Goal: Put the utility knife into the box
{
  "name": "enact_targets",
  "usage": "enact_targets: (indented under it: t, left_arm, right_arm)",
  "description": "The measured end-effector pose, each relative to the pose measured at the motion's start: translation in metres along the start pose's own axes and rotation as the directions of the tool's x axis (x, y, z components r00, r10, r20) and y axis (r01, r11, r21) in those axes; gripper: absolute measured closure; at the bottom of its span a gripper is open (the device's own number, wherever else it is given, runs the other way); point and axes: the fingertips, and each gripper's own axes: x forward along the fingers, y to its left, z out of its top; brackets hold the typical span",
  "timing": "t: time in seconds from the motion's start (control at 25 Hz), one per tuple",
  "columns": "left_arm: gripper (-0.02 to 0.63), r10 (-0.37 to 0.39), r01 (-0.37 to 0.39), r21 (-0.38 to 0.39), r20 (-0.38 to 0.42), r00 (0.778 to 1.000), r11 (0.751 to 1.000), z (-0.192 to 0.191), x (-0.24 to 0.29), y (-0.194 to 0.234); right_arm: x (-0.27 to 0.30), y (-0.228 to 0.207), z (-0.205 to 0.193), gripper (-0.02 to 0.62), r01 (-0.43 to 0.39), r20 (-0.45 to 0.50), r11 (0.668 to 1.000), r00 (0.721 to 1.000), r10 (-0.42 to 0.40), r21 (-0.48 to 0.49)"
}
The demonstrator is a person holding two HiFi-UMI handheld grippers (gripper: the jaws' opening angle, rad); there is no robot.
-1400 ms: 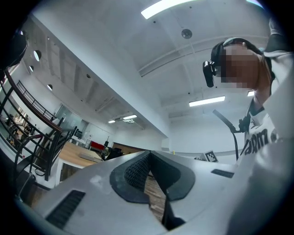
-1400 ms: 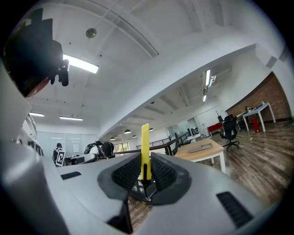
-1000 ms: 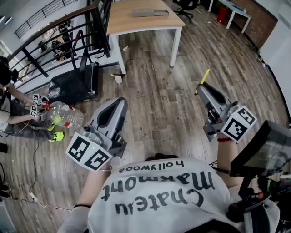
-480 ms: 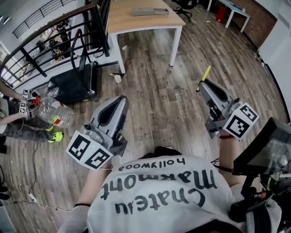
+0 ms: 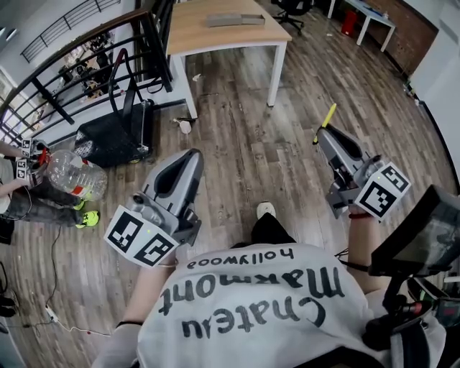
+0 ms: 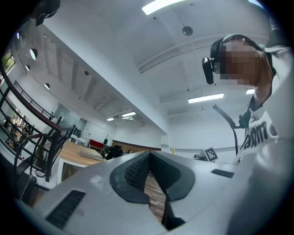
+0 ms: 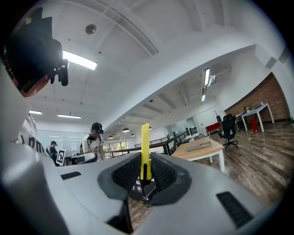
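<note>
**Head view, with both gripper views.** The operator stands on a wooden floor (image 5: pixel 244 158) with a pair of tongs in each hand.

**Right tongs** (image 5: pixel 321 134), at 2 o'clock: closed on the yellow utility knife (image 5: pixel 327 117). The knife is pinched near its lower end and projects past the tips toward 12 o'clock. In the right gripper view it stands upright between the ribbed pads and touches both.

**Left tongs** (image 5: pixel 191 155), at 9 o'clock: the pads meet at the tips, and the left gripper view shows nothing between them.

**Tabletop** (image 5: pixel 215 32), at 12 o'clock: well apart from both tongs, across the floor. On it lies a flat grey box (image 5: pixel 236 19), the only likely container in view. Whether it is open cannot be told at this range.

**Far 9 o'clock edge:** another person's hands hold a clear plastic bottle (image 5: pixel 72 176), which seems to have no part in the task.

**Progress (judgement):** the pick-up looks complete, since the knife is gripped and clear of any surface. Three steps remain: carrying the knife to the tabletop, bringing it over the box, and lowering and releasing it. The placing step has not begun.
</note>
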Motion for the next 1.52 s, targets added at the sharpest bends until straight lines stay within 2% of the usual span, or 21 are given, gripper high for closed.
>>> enact_targets:
  t: [0.16,0.4,0.76,0.96,1.52]
  left_arm:
    - [0.600,0.039,-0.039,-0.006,0.011,0.999,0.999,-0.005,0.014,0.010]
    - [0.600,0.056,-0.056,0.000,0.007,0.998,0.998,-0.011,0.051,0.028]
    - [0.600,0.051,-0.051,-0.019,-0.008,0.999,0.999,-0.018,0.111,0.056]
    - [0.600,0.046,-0.046,-0.021,-0.019,0.999,0.999,-0.018,0.129,0.065]
    - [0.600,0.066,-0.067,-0.019,-0.049,0.997,0.998,-0.036,0.201,0.099]
  right_arm:
    - [0.010,-0.023,0.006,0.526,-0.020,0.004,1.000,1.000,0.020,0.000]
    - [0.031,-0.058,0.010,0.526,-0.041,-0.008,0.999,0.999,0.041,0.003]
    - [0.053,-0.115,0.026,0.526,-0.019,-0.015,1.000,1.000,0.020,0.022]
    - [0.064,-0.133,0.030,0.526,-0.015,-0.018,0.999,1.000,0.016,0.032]
    - [0.106,-0.209,0.040,0.526,-0.047,-0.030,0.997,0.998,0.049,0.054]
